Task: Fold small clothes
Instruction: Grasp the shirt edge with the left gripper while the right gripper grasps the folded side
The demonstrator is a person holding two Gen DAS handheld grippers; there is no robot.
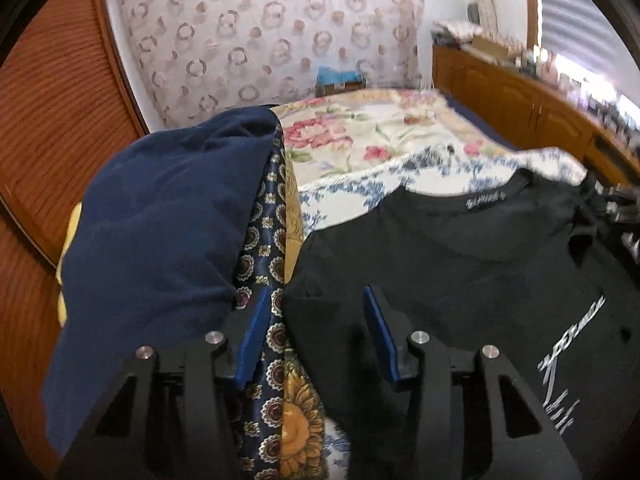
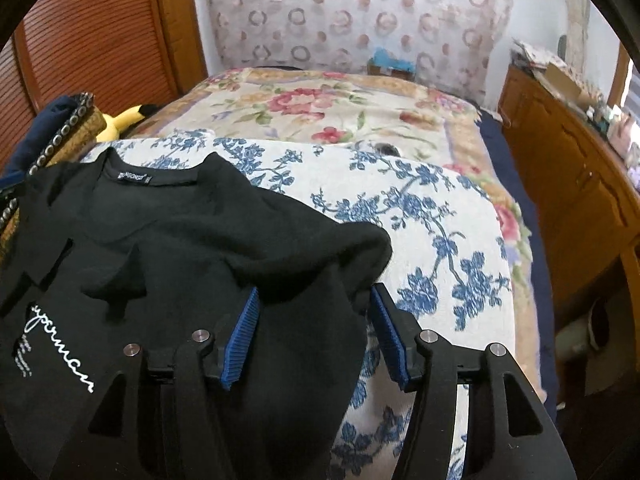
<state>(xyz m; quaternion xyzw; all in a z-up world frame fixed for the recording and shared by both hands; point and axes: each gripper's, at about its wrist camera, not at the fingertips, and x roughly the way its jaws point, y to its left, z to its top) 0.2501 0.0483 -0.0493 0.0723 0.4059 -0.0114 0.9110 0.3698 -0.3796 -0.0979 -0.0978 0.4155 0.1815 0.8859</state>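
Fold barely begun: your black T-shirt (image 2: pixel 168 240) lies rumpled on the bed (image 2: pixel 440 216) near its left edge, left hand-held gripper (image 1: pixel 316 336) and right hand-held gripper (image 2: pixel 316 336) both spread, clamping nothing.

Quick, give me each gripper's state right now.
Left gripper: open, holding nothing, over the left edge of the black T-shirt.
Right gripper: open, the T-shirt's bunched sleeve lying between its blue pads, not clamped.

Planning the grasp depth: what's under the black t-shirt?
The black t-shirt lies on a blue-floral white cloth, itself over a rose-patterned bedspread. Anything directly beneath the shirt is covered.
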